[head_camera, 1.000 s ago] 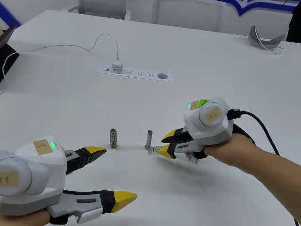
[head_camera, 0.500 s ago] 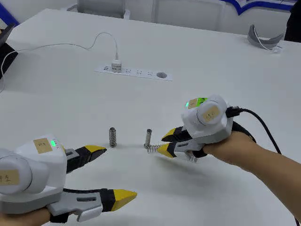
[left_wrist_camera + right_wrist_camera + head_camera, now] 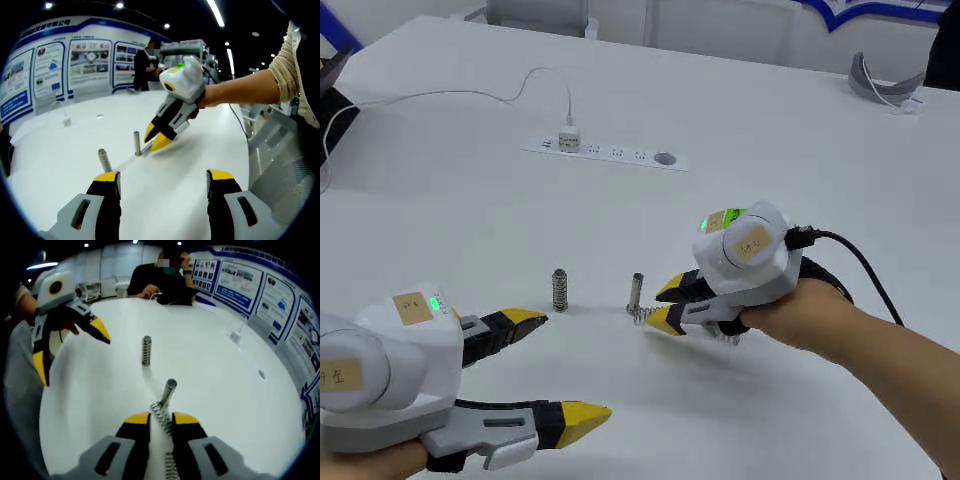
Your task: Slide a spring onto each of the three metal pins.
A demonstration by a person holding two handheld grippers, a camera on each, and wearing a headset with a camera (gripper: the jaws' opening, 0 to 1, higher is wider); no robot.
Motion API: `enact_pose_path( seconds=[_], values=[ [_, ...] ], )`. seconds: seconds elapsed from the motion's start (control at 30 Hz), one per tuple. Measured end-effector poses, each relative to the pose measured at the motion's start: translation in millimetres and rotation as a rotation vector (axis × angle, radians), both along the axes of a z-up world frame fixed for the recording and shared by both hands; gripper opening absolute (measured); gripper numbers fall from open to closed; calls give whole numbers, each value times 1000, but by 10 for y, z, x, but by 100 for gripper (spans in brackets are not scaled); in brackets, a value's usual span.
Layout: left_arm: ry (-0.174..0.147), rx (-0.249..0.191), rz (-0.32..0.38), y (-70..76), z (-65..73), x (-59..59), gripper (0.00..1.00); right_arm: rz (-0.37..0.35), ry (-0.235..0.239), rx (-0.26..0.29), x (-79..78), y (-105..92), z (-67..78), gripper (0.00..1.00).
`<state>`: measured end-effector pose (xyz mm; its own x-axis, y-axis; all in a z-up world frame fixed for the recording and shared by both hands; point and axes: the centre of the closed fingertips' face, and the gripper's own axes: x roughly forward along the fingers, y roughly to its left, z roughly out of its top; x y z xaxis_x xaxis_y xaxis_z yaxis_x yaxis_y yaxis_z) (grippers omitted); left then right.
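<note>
A bare metal pin (image 3: 637, 291) stands upright on the white table (image 3: 470, 200), and to its left a second pin (image 3: 560, 290) wears a spring. My right gripper (image 3: 664, 303) is shut on a loose spring (image 3: 642, 317) whose free end lies at the bare pin's foot. In the right gripper view the spring (image 3: 161, 412) runs out between the closed yellow tips (image 3: 161, 421) toward the bare pin (image 3: 168, 391), with the sprung pin (image 3: 146, 350) beyond. My left gripper (image 3: 555, 365) hangs open at the lower left, holding nothing; its own view has its tips (image 3: 164, 176) wide apart.
A white power strip (image 3: 610, 155) with a plugged charger (image 3: 568, 140) and cable lies at the back. A grey curved object (image 3: 885, 85) sits far right. A black cable (image 3: 860, 270) trails from my right gripper. A person (image 3: 167, 282) sits at the table's far side.
My right gripper has edged left with the spring, bringing it closer to the bare pin. The left gripper has stayed put and open.
</note>
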<state>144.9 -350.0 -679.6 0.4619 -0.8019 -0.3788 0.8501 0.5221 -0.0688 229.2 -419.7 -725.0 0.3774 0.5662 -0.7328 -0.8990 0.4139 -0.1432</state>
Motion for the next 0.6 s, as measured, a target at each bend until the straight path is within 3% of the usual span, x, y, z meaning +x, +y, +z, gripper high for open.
enact_pose_path(
  seconds=[0.23, 0.6],
  values=[
    [0, -2, -2, -12, 5, -8, 71, 9, 7, -43, -25, 12, -62, 17],
    [1, -2, -3, 1, -5, -12, 70, 32, 63, -66, -196, 49, -129, 13]
  ],
)
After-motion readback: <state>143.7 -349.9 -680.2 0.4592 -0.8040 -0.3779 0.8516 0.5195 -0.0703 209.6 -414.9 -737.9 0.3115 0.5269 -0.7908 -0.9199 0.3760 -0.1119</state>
